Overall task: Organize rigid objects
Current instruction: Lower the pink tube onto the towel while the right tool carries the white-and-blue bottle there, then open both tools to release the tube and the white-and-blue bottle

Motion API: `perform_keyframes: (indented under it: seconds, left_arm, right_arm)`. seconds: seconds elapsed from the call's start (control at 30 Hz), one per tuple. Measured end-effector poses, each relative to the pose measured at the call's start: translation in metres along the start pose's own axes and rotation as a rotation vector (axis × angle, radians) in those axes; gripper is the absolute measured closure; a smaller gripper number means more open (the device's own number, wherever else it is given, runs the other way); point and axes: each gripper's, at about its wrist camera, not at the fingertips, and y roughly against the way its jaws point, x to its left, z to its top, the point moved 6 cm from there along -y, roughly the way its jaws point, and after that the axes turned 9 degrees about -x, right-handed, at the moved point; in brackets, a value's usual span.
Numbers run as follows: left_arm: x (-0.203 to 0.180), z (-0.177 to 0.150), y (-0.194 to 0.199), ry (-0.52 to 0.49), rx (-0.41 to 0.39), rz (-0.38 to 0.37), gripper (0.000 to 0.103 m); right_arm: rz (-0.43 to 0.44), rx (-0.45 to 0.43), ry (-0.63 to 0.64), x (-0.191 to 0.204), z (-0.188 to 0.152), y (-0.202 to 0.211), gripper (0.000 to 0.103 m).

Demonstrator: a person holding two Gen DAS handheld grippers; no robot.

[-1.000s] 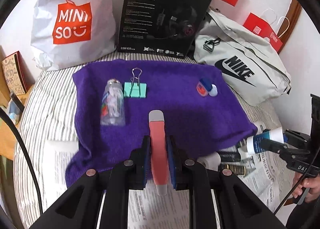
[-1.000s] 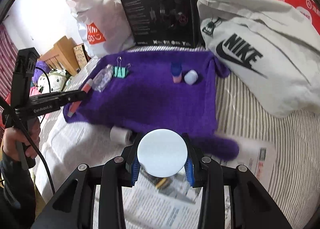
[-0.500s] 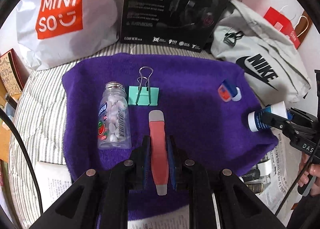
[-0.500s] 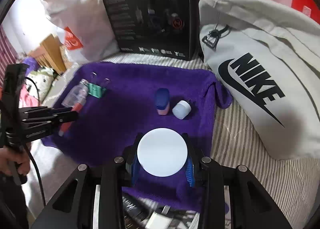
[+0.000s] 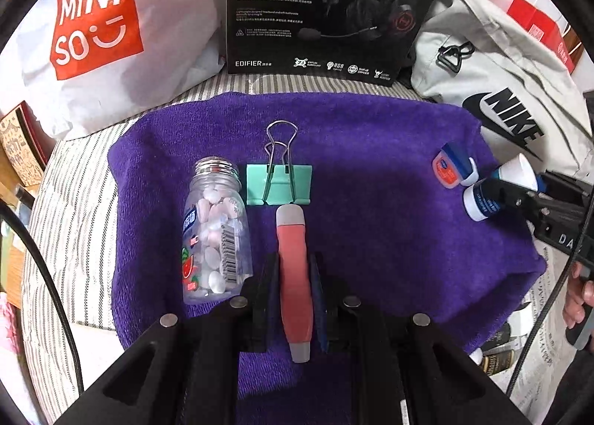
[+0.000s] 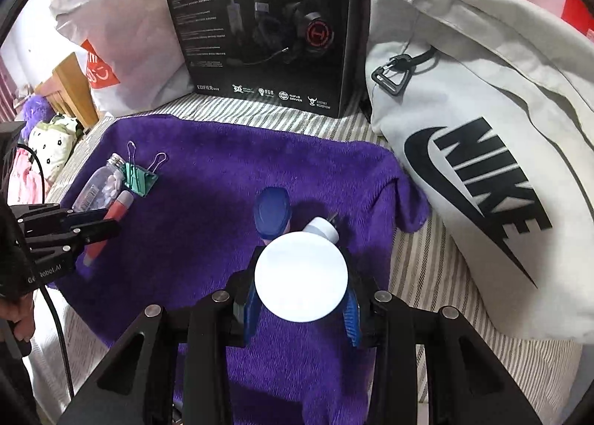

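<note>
I've carried both pieces in over the purple towel (image 5: 371,165): my left gripper (image 5: 295,276) clamps the pink tube (image 5: 293,265), now just near the green binder clip (image 5: 279,183), right gripper (image 6: 300,298) clenched on the white-capped bottle (image 6: 301,276) beside the blue jar (image 6: 273,211); both look ready to set down

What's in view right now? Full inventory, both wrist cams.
towel: 1, purple, on striped bedding
candy bottle: 1, clear, lying on towel's left
binder clip: 1, mint green, beside bottle
pen-like tool: 1, coral and grey, in left gripper
small jar: 1, blue lid, towel's right
white-capped container: 1, in right gripper
headset box: 1, black, behind
Miniso bag: 1, white
Nike bag: 1, grey
left gripper: shut
right gripper: shut
</note>
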Motion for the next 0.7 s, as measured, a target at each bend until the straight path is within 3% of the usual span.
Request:
perform_keyframes:
  seconds: [0.33,0.5,0.7]
  left_arm:
    - [-0.004,0.0,-0.006,-0.022,-0.002,0.027,0.086]
    - [-0.009,-0.002,-0.003,0.009,-0.005,-0.026,0.062]
    - [-0.016,-0.007,0.002,-0.007,-0.001,-0.006,0.051]
  right_arm:
    - [0.018,0.007,0.004,0.0,0.002,-0.003,0.066]
    - [0.047,0.021,0.012,0.002,0.001,-0.004,0.059]
    - [0.051,0.038,0.009,0.002,-0.005,-0.003,0.058]
